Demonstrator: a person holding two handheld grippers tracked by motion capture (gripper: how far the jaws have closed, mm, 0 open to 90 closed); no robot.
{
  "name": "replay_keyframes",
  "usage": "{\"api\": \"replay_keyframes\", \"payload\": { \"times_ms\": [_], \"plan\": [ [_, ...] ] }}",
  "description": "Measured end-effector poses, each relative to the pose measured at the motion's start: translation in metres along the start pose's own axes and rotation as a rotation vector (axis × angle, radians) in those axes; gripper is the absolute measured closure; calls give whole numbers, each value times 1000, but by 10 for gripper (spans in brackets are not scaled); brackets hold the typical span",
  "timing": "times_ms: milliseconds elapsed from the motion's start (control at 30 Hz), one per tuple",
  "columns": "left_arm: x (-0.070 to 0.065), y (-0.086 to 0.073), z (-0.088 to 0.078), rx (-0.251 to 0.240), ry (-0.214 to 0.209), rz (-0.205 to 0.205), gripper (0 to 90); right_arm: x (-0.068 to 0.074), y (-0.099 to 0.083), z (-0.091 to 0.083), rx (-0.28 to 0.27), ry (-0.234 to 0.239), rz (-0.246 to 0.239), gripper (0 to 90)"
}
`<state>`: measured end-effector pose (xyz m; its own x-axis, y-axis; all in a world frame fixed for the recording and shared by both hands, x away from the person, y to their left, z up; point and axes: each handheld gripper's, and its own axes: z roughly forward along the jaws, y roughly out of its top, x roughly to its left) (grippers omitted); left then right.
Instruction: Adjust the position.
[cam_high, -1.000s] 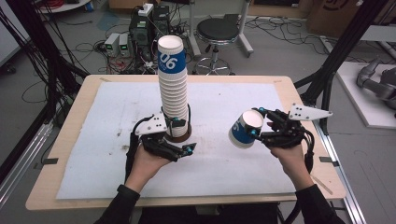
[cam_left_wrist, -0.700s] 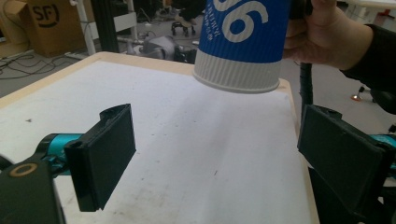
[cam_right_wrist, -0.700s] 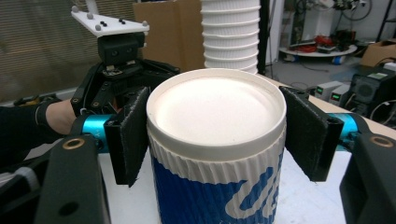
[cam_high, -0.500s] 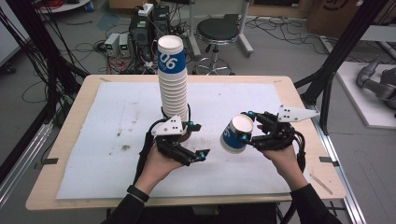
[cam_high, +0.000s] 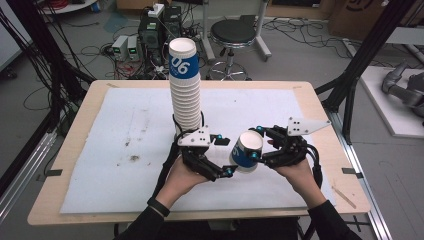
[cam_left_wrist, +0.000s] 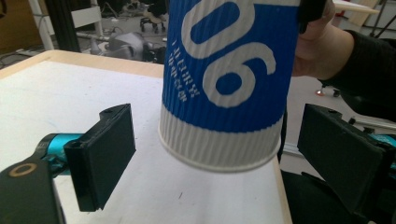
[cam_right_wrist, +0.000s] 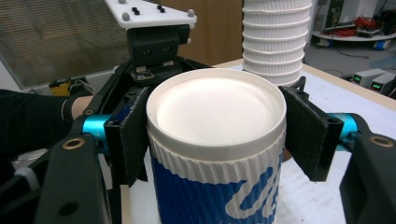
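Note:
A single blue-and-white ribbed paper cup (cam_high: 246, 151) marked 06 lies tilted above the white mat, with my right gripper (cam_high: 255, 144) shut on it. In the right gripper view both pads (cam_right_wrist: 132, 140) press the cup (cam_right_wrist: 215, 107) just under its closed white end. My left gripper (cam_high: 225, 156) is open; the cup's (cam_left_wrist: 224, 79) white ribbed end hangs between its jaws, apart from both pads (cam_left_wrist: 105, 154). A tall stack of the same cups (cam_high: 185, 85) stands upright mid-table, just behind the left gripper.
A white mat (cam_high: 125, 150) covers the wooden table (cam_high: 327, 130). Behind the table stand a black stool (cam_high: 239, 35), electronics boxes (cam_high: 127, 47) and loose cables on the floor. Black frame posts (cam_high: 367, 55) rise at the right.
The left hand has moved right and the right hand left with the cup. The cup's end now sits between the left gripper's jaws.

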<state>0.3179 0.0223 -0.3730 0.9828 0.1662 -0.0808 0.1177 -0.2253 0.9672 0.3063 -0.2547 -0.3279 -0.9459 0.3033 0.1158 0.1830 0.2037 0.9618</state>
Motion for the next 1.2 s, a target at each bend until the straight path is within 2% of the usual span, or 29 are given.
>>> {"api": "replay_keyframes", "payload": {
  "times_ms": [367, 900, 1200],
  "plan": [
    [0, -2, 13, 1, -55, -8, 112, 2, -1, 7, 20, 41, 15, 300],
    [-1, -6, 21, 19, -68, -15, 112, 5, 0, 15, 21, 70, 15, 300],
    [0, -8, 21, 21, -72, -18, 131, 4, 0, 16, 20, 69, 12, 300]
  ]
}}
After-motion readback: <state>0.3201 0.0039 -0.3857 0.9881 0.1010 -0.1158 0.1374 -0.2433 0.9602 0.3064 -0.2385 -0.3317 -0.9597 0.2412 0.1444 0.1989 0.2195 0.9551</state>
